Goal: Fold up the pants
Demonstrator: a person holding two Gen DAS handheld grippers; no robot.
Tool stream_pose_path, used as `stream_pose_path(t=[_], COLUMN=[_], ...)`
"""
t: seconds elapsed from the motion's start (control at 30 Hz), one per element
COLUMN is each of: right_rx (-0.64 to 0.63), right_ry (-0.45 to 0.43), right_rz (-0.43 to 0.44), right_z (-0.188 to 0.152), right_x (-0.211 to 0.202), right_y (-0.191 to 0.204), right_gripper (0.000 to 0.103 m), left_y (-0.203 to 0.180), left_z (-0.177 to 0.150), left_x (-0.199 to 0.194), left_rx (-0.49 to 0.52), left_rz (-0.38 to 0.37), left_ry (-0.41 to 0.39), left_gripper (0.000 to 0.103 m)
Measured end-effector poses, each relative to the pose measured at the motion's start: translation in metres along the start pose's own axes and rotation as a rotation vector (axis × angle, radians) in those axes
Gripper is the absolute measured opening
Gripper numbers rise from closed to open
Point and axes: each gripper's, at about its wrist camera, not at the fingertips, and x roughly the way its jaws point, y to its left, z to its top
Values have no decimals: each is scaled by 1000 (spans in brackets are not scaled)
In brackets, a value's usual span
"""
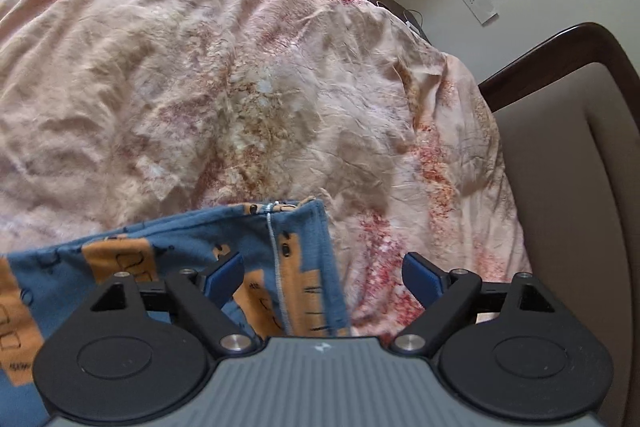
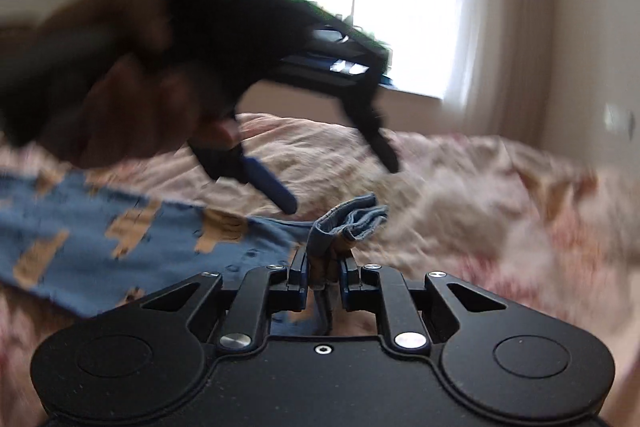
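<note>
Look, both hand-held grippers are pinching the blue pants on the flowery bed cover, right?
Not quite. Only the right hand-held gripper pinches the blue pants; the right wrist view shows bunched cloth between its fingers. In the left wrist view, the left hand-held gripper stands wide open above the pants, gripping nothing. The flowery bed cover is right.

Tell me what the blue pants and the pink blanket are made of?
The pants look like soft knit cotton, matte, blue with orange patches: the cloth bunches in limp folds where the right claw pinches it, and a stitched seam shows. The blanket looks like thin woven cotton, matte and faded, judging by its many fine, sharp wrinkles. Neither can be told for sure from looks alone.
</note>
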Motion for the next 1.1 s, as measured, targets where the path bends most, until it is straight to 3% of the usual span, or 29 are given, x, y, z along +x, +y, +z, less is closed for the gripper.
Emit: stream_pose_path(t=[0.13, 0.33, 0.43, 0.5, 0.53, 0.77, 0.93, 1.1], right_rx=[-170, -281, -308, -317, -319, -320, -339, -366], right_ry=[-10, -3, 2, 1, -1, -64, -124, -121], right_rz=[-7, -17, -13, -13, -11, 13, 103, 220], right_z=[2, 1, 1, 1, 2, 9, 21, 29], right_x=[-3, -1, -1, -2, -3, -16, -31, -38], right_y=[28, 44, 50, 53, 54, 61, 78, 107], right_gripper=[16, 16, 16, 16, 16, 14, 14, 14], left_y=[-4, -10, -10, -7, -3, 24, 43, 81], left_z=[-3, -6, -6, -9, -11, -23, -43, -69], left_x=[-3, 6, 9, 9, 7, -39, -83, -118], left_rx=[42, 89, 109, 107, 95, -14, -29, -72], left_rz=[56, 180, 257, 260, 258, 178, 153, 173], left_ry=[7, 8, 19, 30, 28, -70, -157, -190], left_gripper=[90, 85, 56, 19, 13, 13, 13, 13])
